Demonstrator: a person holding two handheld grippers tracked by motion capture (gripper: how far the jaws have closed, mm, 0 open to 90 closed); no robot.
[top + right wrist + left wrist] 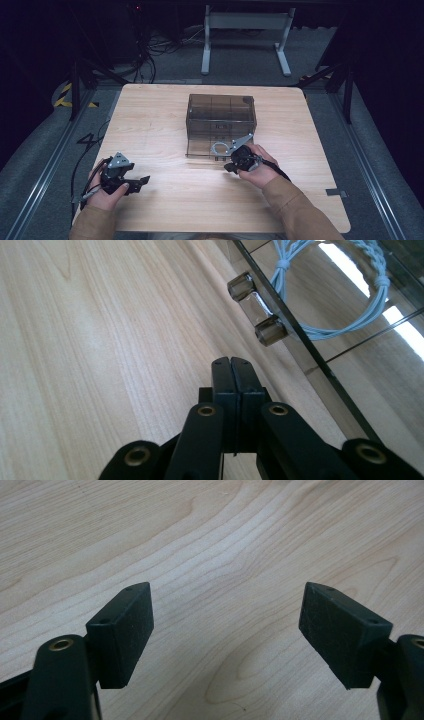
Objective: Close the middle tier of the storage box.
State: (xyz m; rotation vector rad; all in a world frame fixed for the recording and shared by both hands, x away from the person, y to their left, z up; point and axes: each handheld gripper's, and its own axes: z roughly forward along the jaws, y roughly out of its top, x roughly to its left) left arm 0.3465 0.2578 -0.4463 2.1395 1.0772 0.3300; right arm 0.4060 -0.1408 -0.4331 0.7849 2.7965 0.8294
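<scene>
The right gripper [231, 167] sits in the person's right hand [256, 170], which comes up from the near edge of the table [150, 115] with the forearm angled inward; its grey three-cornered plate tilts up toward the box. Its jaws are pressed together with nothing between them, as the right gripper view shows, pad flat against pad. Just ahead of those closed tips and a little to their right stands the smoky transparent box [221, 122], its front wall close by. On that wall, just beyond the jaws, is a small clear handle [257, 310] with two dark end blocks — not touched. Behind the wall, inside the box, lies a coil of pale blue cord [330, 295].

The left gripper [134, 184] rests low over the bare wood in the left hand [107, 192], well apart from the box — its jaws spread wide, holding nothing, pads [125, 632] angled toward each other above the grain.
</scene>
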